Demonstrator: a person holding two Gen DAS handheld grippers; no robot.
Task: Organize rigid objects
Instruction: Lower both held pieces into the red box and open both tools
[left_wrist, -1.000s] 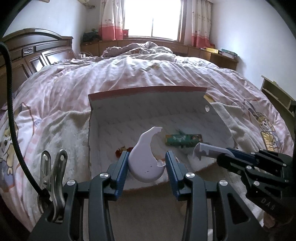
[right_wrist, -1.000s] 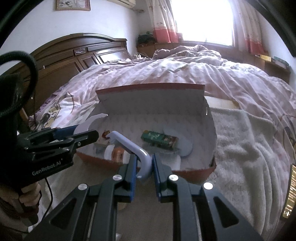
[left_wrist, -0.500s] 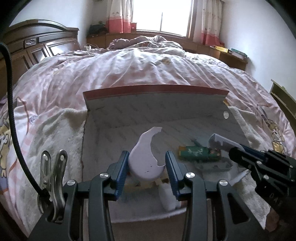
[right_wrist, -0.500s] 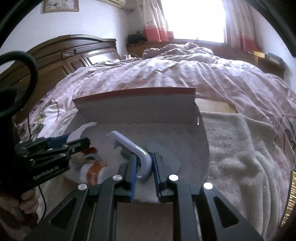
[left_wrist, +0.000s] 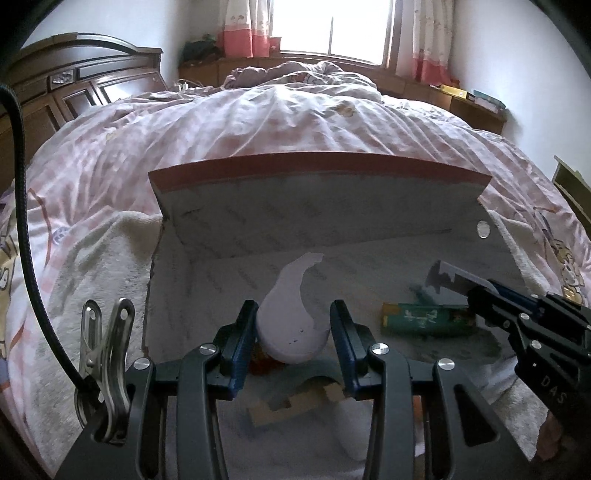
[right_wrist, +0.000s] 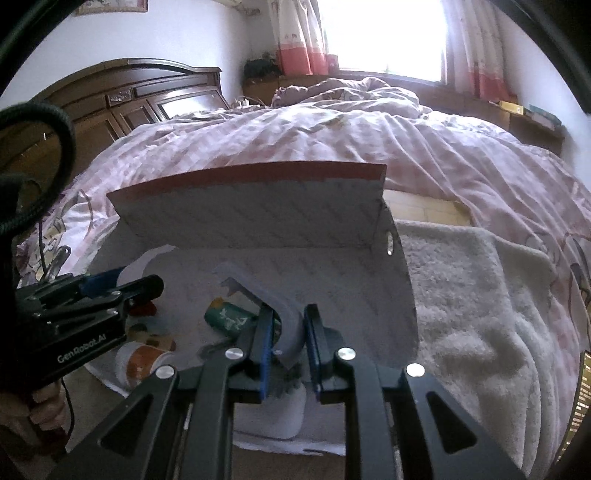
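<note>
An open white box with a red rim (left_wrist: 317, 166) lies on the bed; it also shows in the right wrist view (right_wrist: 255, 173). My left gripper (left_wrist: 293, 328) is shut on a pale lilac curved plastic piece (left_wrist: 291, 317) and holds it over the box's near left part. My right gripper (right_wrist: 289, 332) is shut on a pale curved plastic hook (right_wrist: 273, 295), over the box's right part; the hook (left_wrist: 450, 277) shows at right in the left wrist view. A green tube (left_wrist: 424, 321) lies on the box floor.
In the box lie a wooden block (left_wrist: 295, 406), a white and orange bottle (right_wrist: 144, 362) and a small red item (right_wrist: 142, 308). A white fleece blanket (right_wrist: 480, 295) lies under and right of the box. Pink duvet, dark headboard (right_wrist: 129, 96) at left.
Both grippers have moved forward over the box with their pieces still held. The box's floor and contents now lie beneath and close to the fingers.
</note>
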